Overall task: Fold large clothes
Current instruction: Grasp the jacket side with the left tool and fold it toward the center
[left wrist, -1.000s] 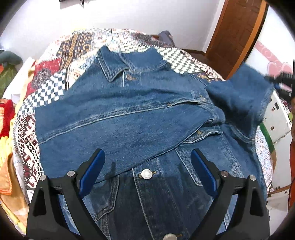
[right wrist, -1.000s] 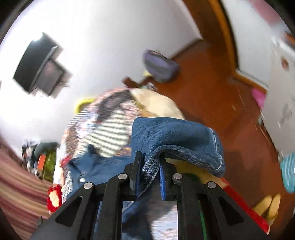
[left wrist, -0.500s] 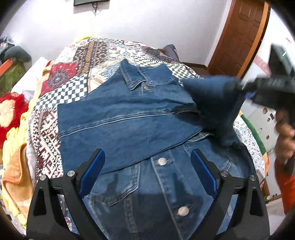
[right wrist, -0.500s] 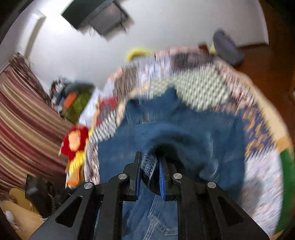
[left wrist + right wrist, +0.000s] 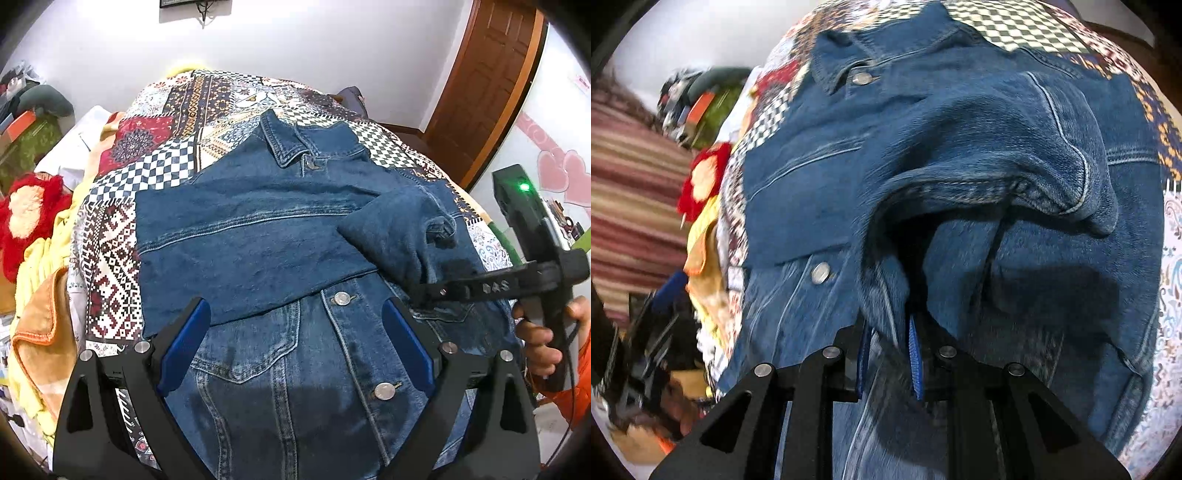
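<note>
R tool (image 5: 888,354) pinching jacket (image 5: 258,251) sleeve; L tool (image 5: 295,343) spread wide.

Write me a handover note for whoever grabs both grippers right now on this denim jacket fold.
Left gripper: open, empty, hovering over the jacket's button front.
Right gripper: shut on the sleeve, brought across onto the chest.
Denim jacket: front up on the patchwork bedspread, collar at the far end; the other sleeve already lies across the chest.
Left to do: release this sleeve and flatten it, then probably fold the body in half.
</note>
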`<state>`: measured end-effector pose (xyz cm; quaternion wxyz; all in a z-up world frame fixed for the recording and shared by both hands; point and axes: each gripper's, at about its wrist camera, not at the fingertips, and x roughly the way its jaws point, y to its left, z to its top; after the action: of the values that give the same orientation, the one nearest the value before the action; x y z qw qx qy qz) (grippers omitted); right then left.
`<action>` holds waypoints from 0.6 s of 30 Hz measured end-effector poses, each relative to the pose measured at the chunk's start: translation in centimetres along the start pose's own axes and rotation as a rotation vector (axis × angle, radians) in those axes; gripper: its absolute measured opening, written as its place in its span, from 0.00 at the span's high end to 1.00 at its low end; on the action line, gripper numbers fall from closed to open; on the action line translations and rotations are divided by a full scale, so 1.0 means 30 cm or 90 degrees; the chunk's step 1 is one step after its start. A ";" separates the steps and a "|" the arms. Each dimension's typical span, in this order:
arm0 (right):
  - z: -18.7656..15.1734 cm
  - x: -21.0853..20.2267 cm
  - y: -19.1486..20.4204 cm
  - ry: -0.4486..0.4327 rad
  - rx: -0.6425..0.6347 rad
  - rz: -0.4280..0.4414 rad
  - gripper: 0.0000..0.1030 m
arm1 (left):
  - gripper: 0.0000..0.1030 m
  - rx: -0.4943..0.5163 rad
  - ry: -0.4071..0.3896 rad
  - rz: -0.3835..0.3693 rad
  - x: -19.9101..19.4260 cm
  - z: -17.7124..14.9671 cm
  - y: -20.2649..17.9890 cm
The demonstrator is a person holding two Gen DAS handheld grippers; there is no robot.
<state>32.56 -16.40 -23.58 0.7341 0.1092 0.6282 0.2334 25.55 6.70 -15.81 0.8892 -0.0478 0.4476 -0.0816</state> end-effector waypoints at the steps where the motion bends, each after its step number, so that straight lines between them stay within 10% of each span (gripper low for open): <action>1: -0.002 -0.019 0.010 -0.002 -0.007 0.003 0.86 | 0.08 0.004 -0.001 -0.002 -0.001 0.008 -0.009; 9: -0.044 -0.217 -0.003 -0.094 -0.038 -0.014 0.86 | 0.08 0.056 -0.008 -0.035 0.021 0.118 -0.135; 18: -0.056 -0.419 -0.209 -0.194 -0.020 -0.187 0.86 | 0.11 0.187 0.032 -0.089 0.208 0.270 -0.373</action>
<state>30.94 -28.10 -15.77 0.8485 0.0391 0.5152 0.1146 34.58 -5.37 -14.14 0.8672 0.0542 0.4487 -0.2090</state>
